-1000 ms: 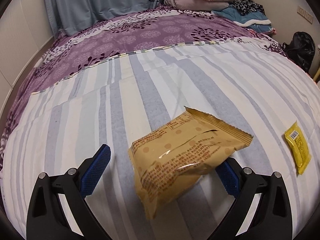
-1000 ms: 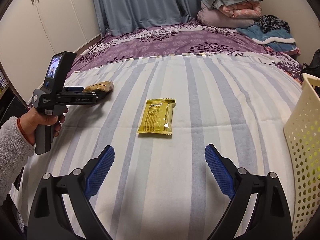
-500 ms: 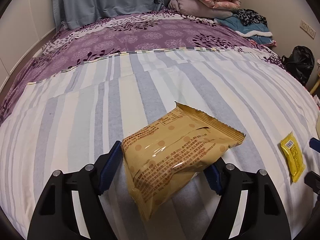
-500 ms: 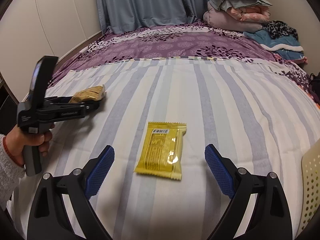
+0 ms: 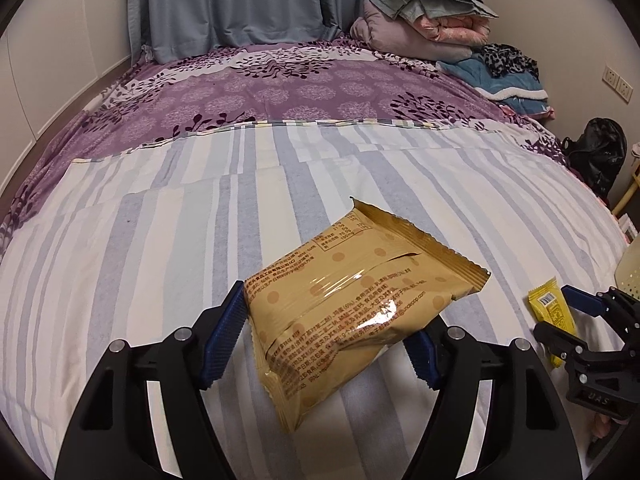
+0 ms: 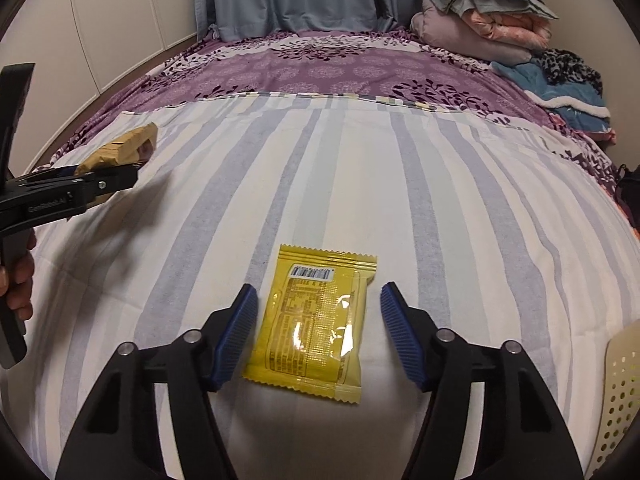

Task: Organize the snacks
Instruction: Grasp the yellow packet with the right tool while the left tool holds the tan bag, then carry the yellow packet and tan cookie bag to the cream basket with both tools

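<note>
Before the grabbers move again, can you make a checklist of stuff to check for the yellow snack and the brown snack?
1. Left gripper holds the tan snack packet firmly: ok, pads press both sides.
2. Tan packet is clear of the striped bedsheet: cannot tell.
3. Yellow snack packet sits between the right gripper fingers: ok.
4. Right gripper has closed on it: not ok, gaps show on both sides.
5. Yellow packet lies flat: ok.
6. Cream perforated basket is nearby: ok, at the right edge.
</note>
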`<action>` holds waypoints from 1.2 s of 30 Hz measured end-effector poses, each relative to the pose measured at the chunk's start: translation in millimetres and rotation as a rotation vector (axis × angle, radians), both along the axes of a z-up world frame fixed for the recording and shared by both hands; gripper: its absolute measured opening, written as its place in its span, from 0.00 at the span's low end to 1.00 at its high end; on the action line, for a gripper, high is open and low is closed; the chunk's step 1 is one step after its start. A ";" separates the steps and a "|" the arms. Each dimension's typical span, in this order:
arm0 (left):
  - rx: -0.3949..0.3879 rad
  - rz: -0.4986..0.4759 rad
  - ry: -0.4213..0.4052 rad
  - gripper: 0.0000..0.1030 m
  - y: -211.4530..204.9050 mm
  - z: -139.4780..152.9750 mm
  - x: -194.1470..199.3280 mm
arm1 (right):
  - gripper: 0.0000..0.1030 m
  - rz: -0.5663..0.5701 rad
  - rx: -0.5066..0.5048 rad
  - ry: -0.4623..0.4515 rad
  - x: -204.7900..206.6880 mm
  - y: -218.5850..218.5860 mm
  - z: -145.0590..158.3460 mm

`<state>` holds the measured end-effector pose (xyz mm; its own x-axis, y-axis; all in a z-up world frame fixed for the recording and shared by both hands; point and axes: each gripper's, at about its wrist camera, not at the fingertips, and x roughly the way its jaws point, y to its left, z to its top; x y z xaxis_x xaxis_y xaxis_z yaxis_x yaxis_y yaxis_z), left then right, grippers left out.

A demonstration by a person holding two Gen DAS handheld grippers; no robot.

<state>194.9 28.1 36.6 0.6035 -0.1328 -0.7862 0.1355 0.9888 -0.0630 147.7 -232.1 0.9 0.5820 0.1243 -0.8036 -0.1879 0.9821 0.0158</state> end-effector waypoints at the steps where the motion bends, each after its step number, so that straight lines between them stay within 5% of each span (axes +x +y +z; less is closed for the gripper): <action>1: -0.003 0.003 -0.001 0.71 0.2 0.8 -1.3 | 0.54 -0.002 -0.004 -0.001 -0.4 -1.5 0.3; 4: -0.008 0.005 -0.005 0.71 -1.1 4.1 -7.4 | 0.47 -0.011 0.000 0.000 -2.1 -4.7 1.1; 14: -0.025 -0.009 -0.029 0.71 -10.8 23.3 -30.9 | 0.46 -0.026 0.049 -0.003 -26.1 -19.9 10.3; 36: -0.051 -0.106 -0.096 0.71 -68.0 76.0 -107.6 | 0.46 -0.146 0.150 -0.193 -121.7 -97.6 95.9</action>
